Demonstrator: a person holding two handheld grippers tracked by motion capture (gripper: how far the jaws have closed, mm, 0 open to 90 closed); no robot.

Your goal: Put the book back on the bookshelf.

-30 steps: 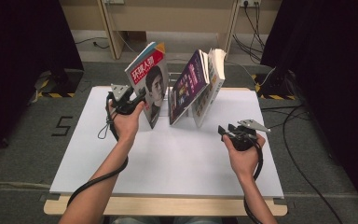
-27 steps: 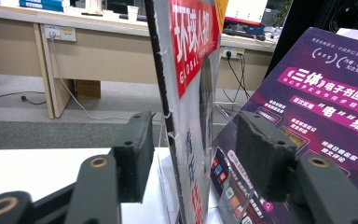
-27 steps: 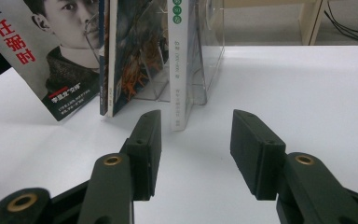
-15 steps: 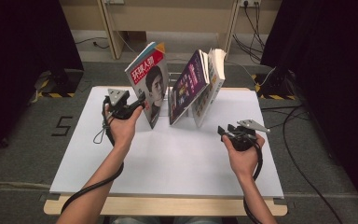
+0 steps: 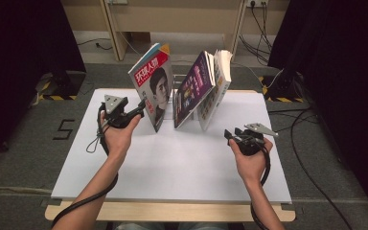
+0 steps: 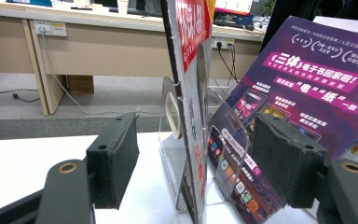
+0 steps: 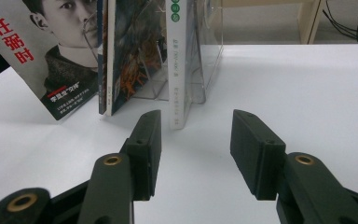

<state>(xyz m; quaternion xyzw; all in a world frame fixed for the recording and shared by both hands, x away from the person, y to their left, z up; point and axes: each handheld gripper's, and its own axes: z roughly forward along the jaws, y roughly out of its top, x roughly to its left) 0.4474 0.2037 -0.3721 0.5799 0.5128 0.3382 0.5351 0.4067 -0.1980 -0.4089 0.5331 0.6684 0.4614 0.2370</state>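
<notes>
1. Black foam pads of the left gripper (image 6: 193,163) spread wide, just opened further, gripping nothing; edge of the red-titled magazine (image 6: 191,93) seen between the pads but farther off, untouched by either.
2. Same left gripper (image 5: 136,111) in the high view: tips just beside the lower left edge of the red-titled magazine (image 5: 154,91), apart from it by a thin gap.
3. Black jaws of the right gripper (image 7: 196,149) likewise parted, empty, aimed along the white table (image 7: 307,84) toward the thick book (image 7: 179,60).
4. Right gripper (image 5: 230,135) in the high view: low on the table, well apart from the stand, to the right of and nearer than the books.
5. Red-titled magazine with a portrait cover: standing tilted in the clear acrylic stand (image 6: 172,135), leaning left at the stand's left end.
6. Purple magazine (image 5: 194,86): tilted the other way in the next slot, upper edge touching the thick book (image 5: 218,81) at the right.
7. White table (image 5: 172,163): stand set near the far middle.
8. Person's left hand (image 5: 117,136) and right hand (image 5: 250,160) wrapped around the gripper bodies, cables trailing back toward the near edge.
</notes>
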